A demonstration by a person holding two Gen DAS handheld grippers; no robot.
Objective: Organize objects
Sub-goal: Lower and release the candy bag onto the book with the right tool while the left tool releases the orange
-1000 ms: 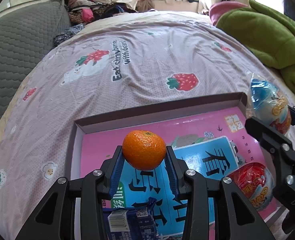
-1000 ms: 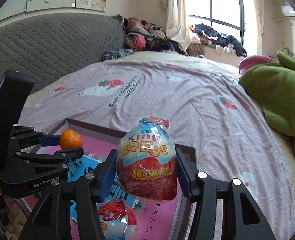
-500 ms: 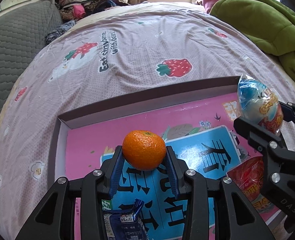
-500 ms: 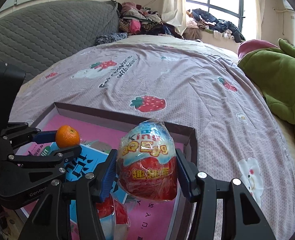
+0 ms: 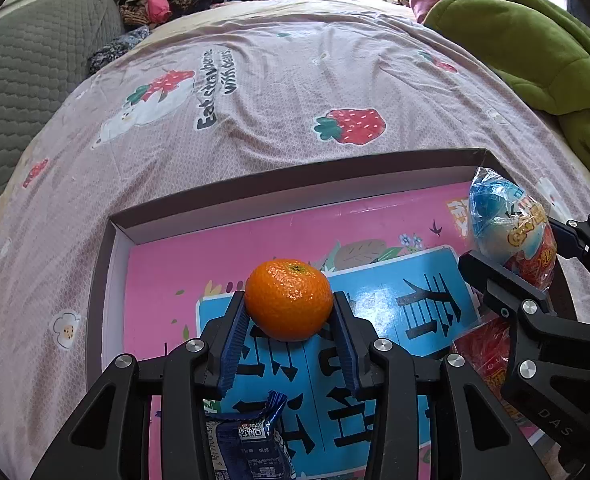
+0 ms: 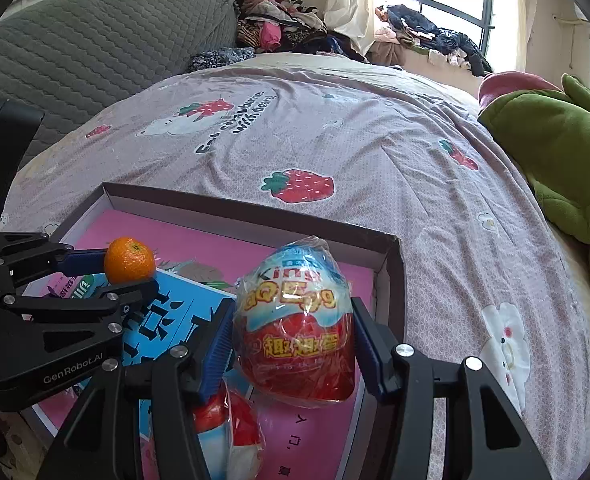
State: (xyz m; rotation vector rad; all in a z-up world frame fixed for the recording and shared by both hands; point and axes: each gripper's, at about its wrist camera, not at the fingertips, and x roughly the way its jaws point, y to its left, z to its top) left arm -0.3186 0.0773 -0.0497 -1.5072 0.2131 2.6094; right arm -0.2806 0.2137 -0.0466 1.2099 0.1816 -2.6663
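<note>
Left fingers: blue pads [image 5: 231,344] press both sides of a tangerine [image 5: 289,299]; the left gripper [image 5: 289,320] stands about half open around it, holding it above the box floor.
Right fingers: blue pads [image 6: 215,350] clamp a wrapped egg [image 6: 293,320] from both sides; the right gripper [image 6: 293,344] is part open, closed on the egg's width.
Tangerine: stem end up, over the blue printed panel of the box, toward the box's left half in the right wrist view [image 6: 129,260].
Egg: blue and white top, red lower half, clear crinkled wrapper; upright, held over the box's right side, near the right wall. In the left wrist view it shows at the right edge [image 5: 507,228].
Box: shallow, dark-rimmed tray [image 5: 295,184] with white inner walls and a pink and blue printed floor; it lies on the bed.
Second egg: wrapped, red and white, lying on the box floor under the right gripper [image 6: 231,428].
Blue packet: dark blue wrapper with a barcode, lying in the box below the left gripper [image 5: 251,440].
Bed: mauve sheet [image 5: 279,92] with strawberries and lettering.
Blanket: green, bunched at the bed's right [image 6: 555,152].
Headboard: grey quilted, at the left [image 6: 95,40].
Clothes: heaped at the far end [image 6: 279,28].
</note>
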